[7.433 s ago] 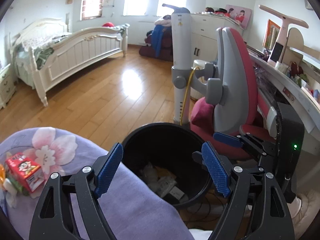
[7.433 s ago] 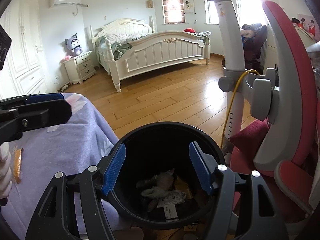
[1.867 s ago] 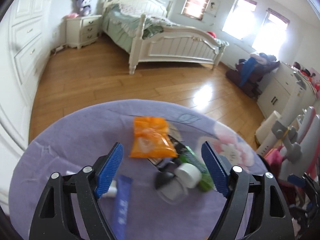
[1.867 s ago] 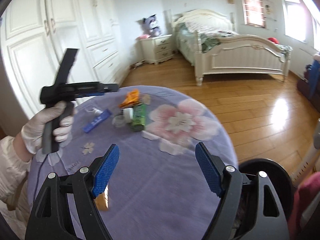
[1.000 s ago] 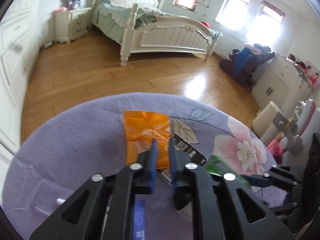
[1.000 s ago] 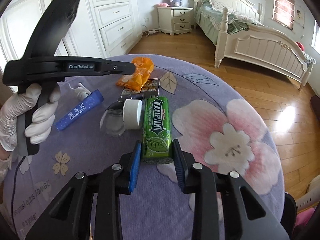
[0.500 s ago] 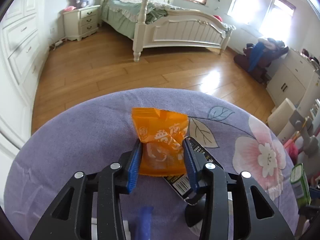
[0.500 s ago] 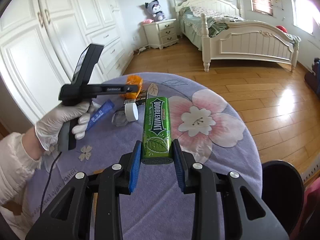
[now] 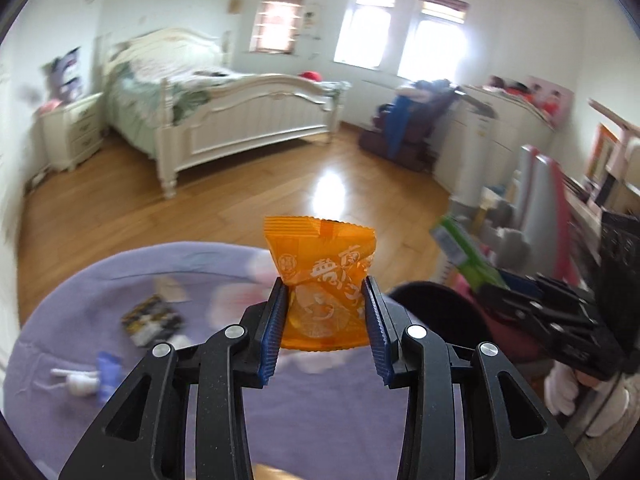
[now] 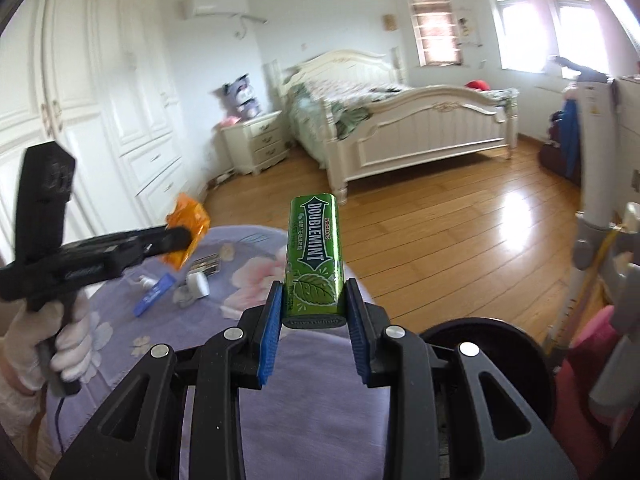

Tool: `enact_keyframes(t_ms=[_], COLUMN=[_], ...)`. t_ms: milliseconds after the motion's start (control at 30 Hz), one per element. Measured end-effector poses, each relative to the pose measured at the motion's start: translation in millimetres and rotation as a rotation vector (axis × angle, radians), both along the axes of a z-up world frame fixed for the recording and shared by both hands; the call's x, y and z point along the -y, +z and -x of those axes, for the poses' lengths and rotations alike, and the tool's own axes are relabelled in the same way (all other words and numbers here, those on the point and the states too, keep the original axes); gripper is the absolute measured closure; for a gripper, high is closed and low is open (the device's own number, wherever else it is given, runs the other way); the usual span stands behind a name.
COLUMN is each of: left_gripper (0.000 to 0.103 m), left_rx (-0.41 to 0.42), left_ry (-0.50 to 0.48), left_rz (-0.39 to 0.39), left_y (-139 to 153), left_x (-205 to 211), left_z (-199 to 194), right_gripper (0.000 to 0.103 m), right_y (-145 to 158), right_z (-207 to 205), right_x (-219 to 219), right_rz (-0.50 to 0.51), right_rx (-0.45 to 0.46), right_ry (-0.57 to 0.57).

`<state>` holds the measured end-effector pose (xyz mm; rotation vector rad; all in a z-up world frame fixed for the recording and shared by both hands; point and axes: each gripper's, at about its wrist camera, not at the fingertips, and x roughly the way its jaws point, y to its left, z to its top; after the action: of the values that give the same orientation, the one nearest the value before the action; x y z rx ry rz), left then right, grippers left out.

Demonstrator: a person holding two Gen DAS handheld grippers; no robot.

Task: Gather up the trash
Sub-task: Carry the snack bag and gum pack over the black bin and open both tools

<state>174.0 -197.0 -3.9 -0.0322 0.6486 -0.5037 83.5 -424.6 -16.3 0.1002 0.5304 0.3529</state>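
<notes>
- Here the left claw (image 9: pixel 326 316) pinches an orange packet (image 9: pixel 322 280), held up off the table (image 9: pixel 80 312).
- The right claw (image 10: pixel 314 312) pinches a green gum pack (image 10: pixel 316 256) standing upright between its pads, also clear of the table.
- A black bin (image 10: pixel 480 334) sits just right of the table.
- A blue tube (image 10: pixel 154 288), a white cap (image 10: pixel 198 284) and a dark wrapper (image 9: pixel 152 320) lie on the table's far left.

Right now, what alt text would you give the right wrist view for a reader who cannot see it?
The right hand-held gripper is shut on a green gum pack, held above a purple tablecloth. At left, a gloved hand holds the left hand-held gripper, shut on an orange snack packet; a black trash bin sits lower right.
</notes>
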Motion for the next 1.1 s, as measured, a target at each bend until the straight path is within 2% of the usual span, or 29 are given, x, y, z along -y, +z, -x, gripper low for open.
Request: enact_keyframes(t_ms=[100,200,367,500,767,1100], left_gripper=[0.065,0.065,0.065,0.065,0.065,0.065], left_rx=[0.01,-0.004,-0.035,-0.055,-0.109,-0.121], left_ry=[-0.078,-0.144,-0.215,-0.256,-0.26,-0.273], left_rz=[-0.001,0.006,0.012,-0.015,-0.044,-0.063], left_y=[-3,-13,-36,-55,-78,-80], left_x=[45,84,132,161,181,192], left_z=[17,30,42,47,35,27], right_gripper=[0.073,0.073,0.073,0.073,0.073,0.073], right_y=[-4,-13,-40,-64,-88,-97], right_z=[15,24,31,30,33,28], right_x=[24,48,80,93,118,122], right_rz=[0.043,0.074,0.105,0.137,0.119,0.099], right_rx=[0.046,0.048,-0.009,-0.061,-0.122,-0.148], right_ry=[-0.105,-0.192,-0.295,-0.336,-0.353,-0.353])
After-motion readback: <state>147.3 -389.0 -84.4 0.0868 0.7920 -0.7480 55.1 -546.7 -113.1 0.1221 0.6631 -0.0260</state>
